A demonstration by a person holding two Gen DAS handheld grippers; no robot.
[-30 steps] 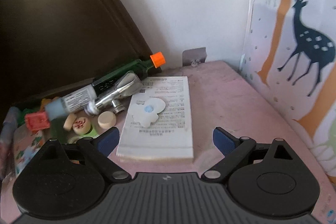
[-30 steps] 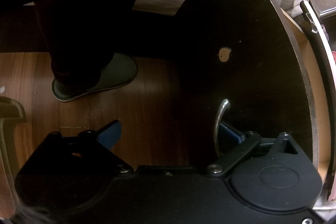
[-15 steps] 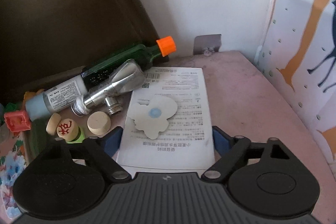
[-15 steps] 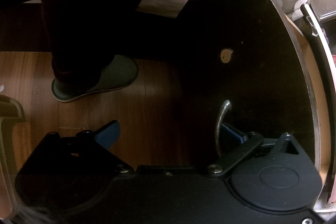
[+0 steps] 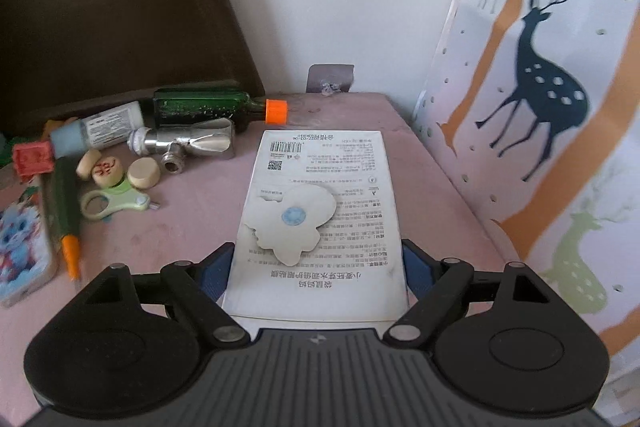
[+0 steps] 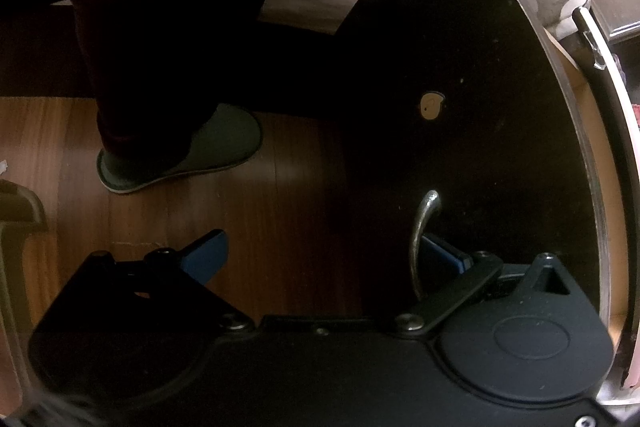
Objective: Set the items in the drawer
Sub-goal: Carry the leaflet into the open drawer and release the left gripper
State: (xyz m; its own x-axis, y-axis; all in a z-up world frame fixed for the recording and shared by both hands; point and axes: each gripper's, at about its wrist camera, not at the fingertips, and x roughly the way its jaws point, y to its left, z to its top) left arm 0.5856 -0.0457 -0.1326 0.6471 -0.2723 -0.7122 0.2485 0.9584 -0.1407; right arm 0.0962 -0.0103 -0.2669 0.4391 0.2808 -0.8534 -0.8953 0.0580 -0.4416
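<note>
white box (image 5: 320, 227), flat card, printed | left gripper (image 5: 318, 263) pads clamped on its sides, box runs toward 12 | right gripper (image 6: 324, 253) jaws apart, curved metal handle (image 6: 422, 235) by 3 o'clock pad

Black grippers (image 5: 316, 263), blue pads (image 6: 206, 255), silver screws; grey slipper (image 6: 188, 155)

bench (image 5: 208, 219): dusty pink
box (image 5: 320, 223): white with black print – a pale blue dot on its sticker
bottle (image 5: 200, 105): dark green, orange cap at 3 o'clock
panel (image 5: 532, 99): white – navy and green deer, orange trunks
floor (image 6: 280, 227): reddish-brown wood
slipper (image 6: 224, 147): grey-green
</note>
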